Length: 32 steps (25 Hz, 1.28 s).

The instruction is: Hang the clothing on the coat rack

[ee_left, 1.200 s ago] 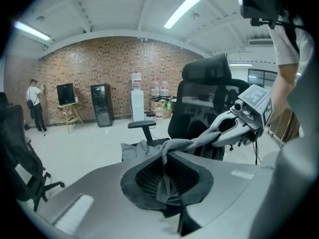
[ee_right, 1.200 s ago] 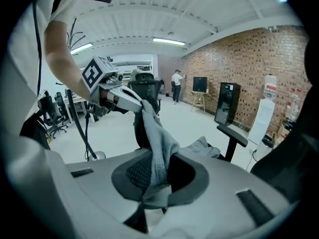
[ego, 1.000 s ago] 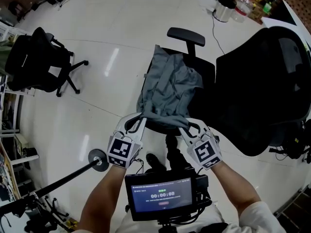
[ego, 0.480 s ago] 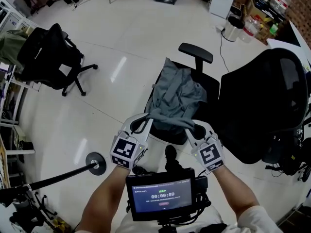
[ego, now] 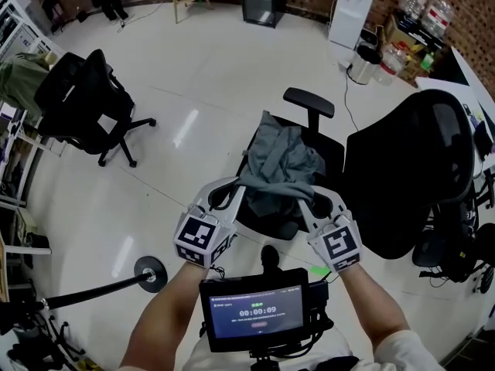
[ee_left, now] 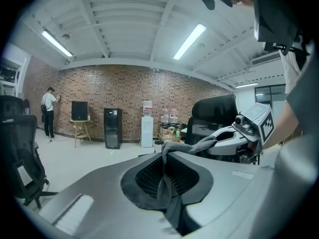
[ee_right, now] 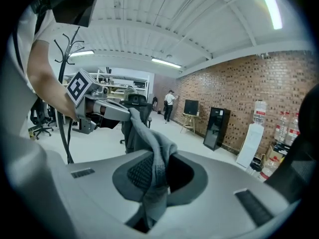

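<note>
Coat rack (ego: 148, 270) stands well off to the L of the left gripper (ego: 241, 185) & behind its tips, so the carry means a big swing w/ room to drag or snag. Chair (ego: 309, 100) sits just ahead of & below both claws; grey garment (ego: 282, 157) hangs from them over its seat, can't tell if clear, so a sleeve may catch an armrest. Left gripper & right gripper (ego: 309, 195) are each pinched tight on a thin fold of the near edge: small bites, prob. slip under the cloth's weight.
</note>
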{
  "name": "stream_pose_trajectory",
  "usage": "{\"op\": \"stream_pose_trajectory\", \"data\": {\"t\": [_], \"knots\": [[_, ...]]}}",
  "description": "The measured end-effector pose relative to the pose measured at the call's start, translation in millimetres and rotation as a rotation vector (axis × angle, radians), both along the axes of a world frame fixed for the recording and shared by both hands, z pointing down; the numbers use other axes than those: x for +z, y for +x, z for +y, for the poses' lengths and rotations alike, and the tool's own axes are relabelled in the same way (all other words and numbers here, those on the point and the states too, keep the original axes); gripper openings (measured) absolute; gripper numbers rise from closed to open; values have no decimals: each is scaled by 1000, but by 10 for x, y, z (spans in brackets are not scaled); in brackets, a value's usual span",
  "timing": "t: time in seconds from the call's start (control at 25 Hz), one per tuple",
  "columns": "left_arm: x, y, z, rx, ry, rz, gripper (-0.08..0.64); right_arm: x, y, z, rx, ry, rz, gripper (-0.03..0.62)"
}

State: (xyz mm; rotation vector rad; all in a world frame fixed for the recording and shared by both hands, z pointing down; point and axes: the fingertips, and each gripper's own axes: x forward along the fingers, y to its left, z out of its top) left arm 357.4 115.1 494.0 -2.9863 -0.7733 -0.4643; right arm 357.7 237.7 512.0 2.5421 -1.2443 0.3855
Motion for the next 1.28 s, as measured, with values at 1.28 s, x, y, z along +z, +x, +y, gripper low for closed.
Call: {"op": "stream_pose_trajectory", "data": {"t": [1.28], "knots": [[-1904, 350, -424, -79, -118, 340, 11, -2000, 764, -473, -81, 157, 347, 26]]}}
